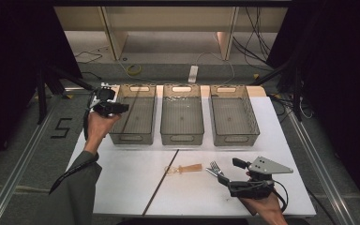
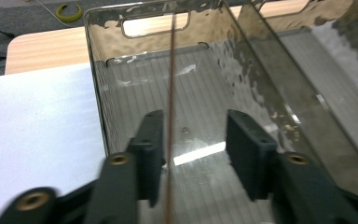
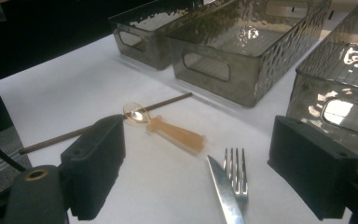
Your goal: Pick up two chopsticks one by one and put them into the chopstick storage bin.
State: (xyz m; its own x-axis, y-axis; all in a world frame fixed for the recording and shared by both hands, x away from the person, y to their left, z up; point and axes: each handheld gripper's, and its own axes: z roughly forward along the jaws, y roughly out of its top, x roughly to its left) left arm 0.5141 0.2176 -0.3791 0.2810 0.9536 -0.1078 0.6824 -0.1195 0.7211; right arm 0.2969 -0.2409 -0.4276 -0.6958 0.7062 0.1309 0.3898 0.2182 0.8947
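My left gripper (image 1: 118, 108) hangs over the left rim of the left smoky bin (image 1: 145, 137), jaws open (image 2: 193, 140). A thin brown stick (image 2: 172, 70) runs lengthwise through that bin (image 2: 98, 93), close beside the left jaw; whether it touches the jaw I cannot tell. From above the stick (image 1: 130, 110) slants across the bin floor. My right gripper (image 1: 229, 174) is low at the front right of the table, open (image 3: 203, 158). A metal fork (image 3: 235, 175) and knife (image 3: 223, 198) lie just ahead of it, and an amber plastic spoon (image 3: 172, 131) lies a little beyond.
A second long brown stick (image 1: 160, 183) lies diagonally on the white table (image 1: 122, 187), passing behind the spoon (image 1: 185, 168). The middle bin (image 1: 182, 138) and right bin (image 1: 236, 138) stand in a row behind. Cables lie on the floor beyond the table.
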